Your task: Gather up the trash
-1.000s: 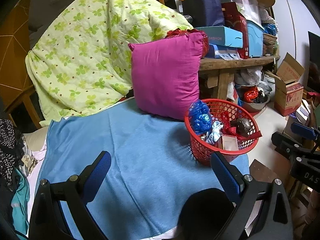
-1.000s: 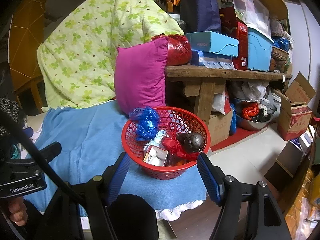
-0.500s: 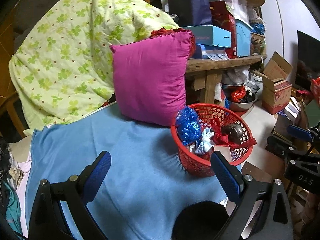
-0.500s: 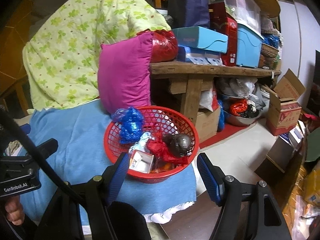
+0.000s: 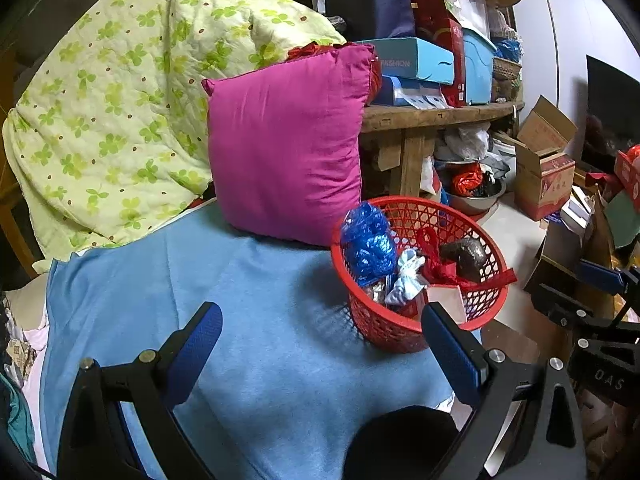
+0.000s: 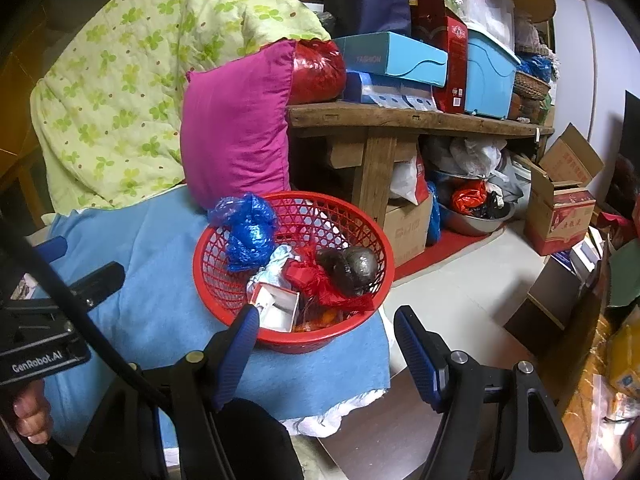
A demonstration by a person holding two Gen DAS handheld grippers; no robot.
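Observation:
A red plastic basket (image 5: 400,332) (image 6: 320,338) stands on a blue cloth (image 5: 248,320) (image 6: 152,280) near its right edge. Inside lie a crumpled blue bag (image 5: 368,244) (image 6: 250,234), white wrapper (image 5: 406,276), small white box (image 6: 278,304), red ribbon (image 6: 324,284) and a dark lump (image 5: 466,254) (image 6: 352,268). My left gripper (image 5: 320,320) hangs open over the cloth, its right finger just before the basket. My right gripper (image 6: 324,320) is open too, nothing between its fingers, just short of the basket's near rim.
A magenta pillow (image 5: 284,144) leans behind the basket against a green quilt (image 5: 120,92). A wooden bench (image 6: 400,124) piled with boxes stands right, cardboard boxes (image 6: 568,200) and a metal bowl (image 6: 476,220) on the floor. A hand (image 6: 30,416) holds the left gripper.
Both views have shifted: the basket and pillow slid left in the right wrist view and sit lower and nearer. Both grippers stayed open.

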